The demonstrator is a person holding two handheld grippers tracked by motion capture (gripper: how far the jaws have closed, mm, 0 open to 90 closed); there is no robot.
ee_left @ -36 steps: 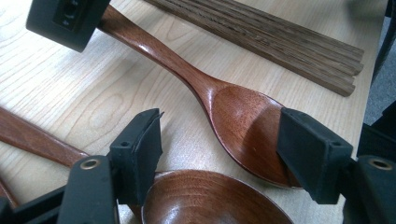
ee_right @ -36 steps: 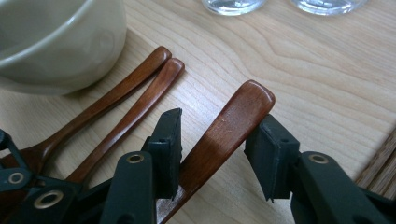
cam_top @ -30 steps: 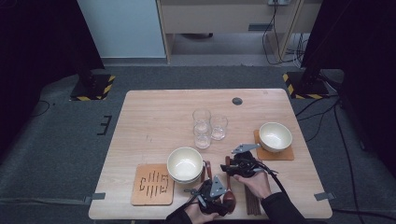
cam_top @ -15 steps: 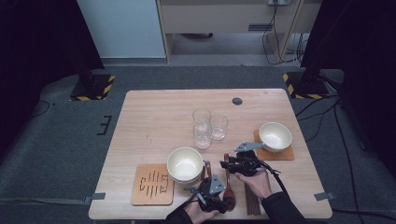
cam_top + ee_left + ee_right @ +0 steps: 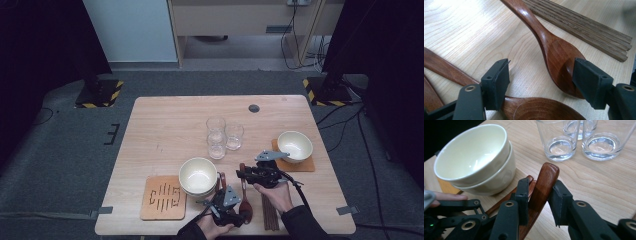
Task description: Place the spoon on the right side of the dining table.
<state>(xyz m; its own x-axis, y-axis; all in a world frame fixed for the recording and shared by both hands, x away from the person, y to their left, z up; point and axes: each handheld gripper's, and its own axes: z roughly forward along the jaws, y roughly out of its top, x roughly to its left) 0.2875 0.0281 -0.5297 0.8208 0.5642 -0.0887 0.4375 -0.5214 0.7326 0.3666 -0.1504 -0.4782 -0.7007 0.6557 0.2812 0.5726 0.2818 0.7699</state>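
Hidden or hard to read: in the high view both hands are crowding the near table edge, and the spoons beneath them are showing only as dark red slivers. In the left gripper view a second spoon bowl [image 5: 544,110] is cut off by the bottom edge, and two more handles are running out at the left. In the right gripper view, further handles are lying under the jaws, half covered.

Left gripper [image 5: 541,80]: jaws standing fairly wide, gripping nothing. The wooden spoon [image 5: 556,55] is lying with its bowl against the right-hand pad; whether the pad is pressing it I cannot tell. The left-hand pad is hanging over bare wood. Chopsticks [image 5: 584,27] are lying beyond the spoon.

Right gripper [image 5: 540,197]: jaws have just been closing, now narrow, with the spoon handle [image 5: 544,182] rising between the pads and both pads meeting its sides. Ahead and to the left of the jaws, stacked cream bowls [image 5: 479,160]; ahead and to the right, glasses [image 5: 559,137].

Surface and room: pale wooden table [image 5: 165,125], on grey carpet, dark curtains at both sides, another bowl [image 5: 295,145] on a coaster, an empty slotted coaster [image 5: 164,196].

Against the earlier frames: both hands are staying roughly where they were; bowls and glasses unmoved.
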